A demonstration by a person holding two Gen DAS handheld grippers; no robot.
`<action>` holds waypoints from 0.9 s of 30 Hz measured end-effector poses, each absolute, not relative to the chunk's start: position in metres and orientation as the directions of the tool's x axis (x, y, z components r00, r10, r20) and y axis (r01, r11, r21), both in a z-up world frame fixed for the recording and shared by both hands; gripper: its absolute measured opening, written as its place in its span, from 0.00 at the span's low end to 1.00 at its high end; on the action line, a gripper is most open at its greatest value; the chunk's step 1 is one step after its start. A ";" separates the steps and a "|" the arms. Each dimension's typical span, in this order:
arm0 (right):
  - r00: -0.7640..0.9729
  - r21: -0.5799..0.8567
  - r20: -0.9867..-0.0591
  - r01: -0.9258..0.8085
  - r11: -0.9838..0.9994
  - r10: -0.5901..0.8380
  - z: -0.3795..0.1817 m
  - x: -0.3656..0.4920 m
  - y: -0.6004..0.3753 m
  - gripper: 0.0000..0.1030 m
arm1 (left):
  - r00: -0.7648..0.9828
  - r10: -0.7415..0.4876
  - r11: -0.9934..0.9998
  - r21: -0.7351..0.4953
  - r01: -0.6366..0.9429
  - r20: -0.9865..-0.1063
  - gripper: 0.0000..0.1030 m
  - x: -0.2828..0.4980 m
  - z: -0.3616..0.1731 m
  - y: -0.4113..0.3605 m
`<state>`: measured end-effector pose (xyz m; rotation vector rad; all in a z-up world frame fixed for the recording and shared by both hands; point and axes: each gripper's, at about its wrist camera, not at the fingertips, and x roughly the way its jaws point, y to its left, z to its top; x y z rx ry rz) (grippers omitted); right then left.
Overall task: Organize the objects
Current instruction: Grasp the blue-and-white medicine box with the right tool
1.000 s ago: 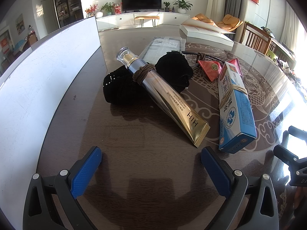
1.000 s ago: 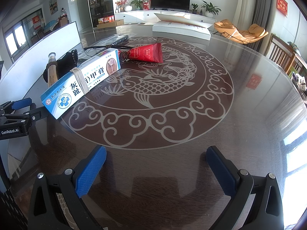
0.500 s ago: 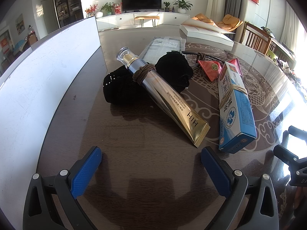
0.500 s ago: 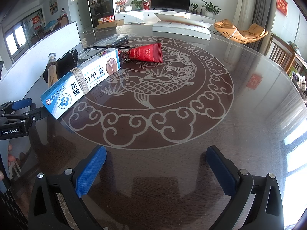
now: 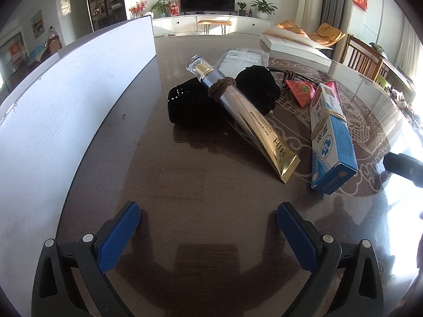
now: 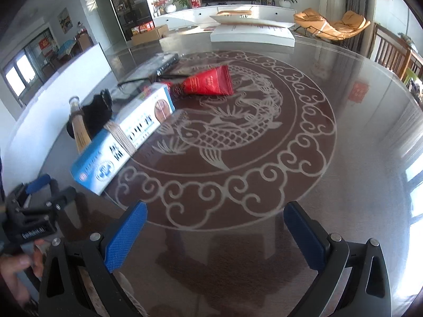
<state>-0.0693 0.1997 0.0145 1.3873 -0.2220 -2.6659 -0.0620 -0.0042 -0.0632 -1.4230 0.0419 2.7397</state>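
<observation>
A gold tube (image 5: 248, 121) with a clear cap and a brown hair tie around it lies across a black cloth pouch (image 5: 201, 103). A blue and white box (image 5: 330, 137) with a rubber band lies to its right, also in the right wrist view (image 6: 124, 137). A red packet (image 6: 208, 82) lies beyond it. My left gripper (image 5: 208, 227) is open and empty, short of the tube. My right gripper (image 6: 214, 227) is open and empty over the table's fish pattern, right of the box.
A white board (image 5: 66, 100) stands along the left. A flat white box (image 6: 251, 31) lies at the table's far side. A clear plastic sleeve (image 5: 238, 58) and a black cable (image 6: 142, 80) lie behind the pouch. Chairs (image 6: 396, 55) stand at the right.
My right gripper has moved up and to the right, with the view blurred. My left gripper has stayed put.
</observation>
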 end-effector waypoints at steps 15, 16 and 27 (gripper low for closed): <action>-0.498 0.424 -0.784 0.003 -0.906 -0.369 -0.007 -0.116 0.191 0.31 | -0.575 0.036 -0.998 -0.001 -0.061 -0.817 1.00 -0.061 -0.062 -0.005; -0.507 0.466 -0.768 -0.024 -0.884 -0.391 -0.010 -0.109 0.206 0.32 | -0.575 0.036 -0.998 -0.002 -0.061 -0.817 1.00 -0.061 -0.062 -0.005; -0.537 0.189 -0.814 0.112 -0.976 -0.219 -0.003 -0.082 0.194 0.87 | -0.575 0.037 -0.998 -0.002 -0.062 -0.817 1.00 -0.061 -0.062 -0.006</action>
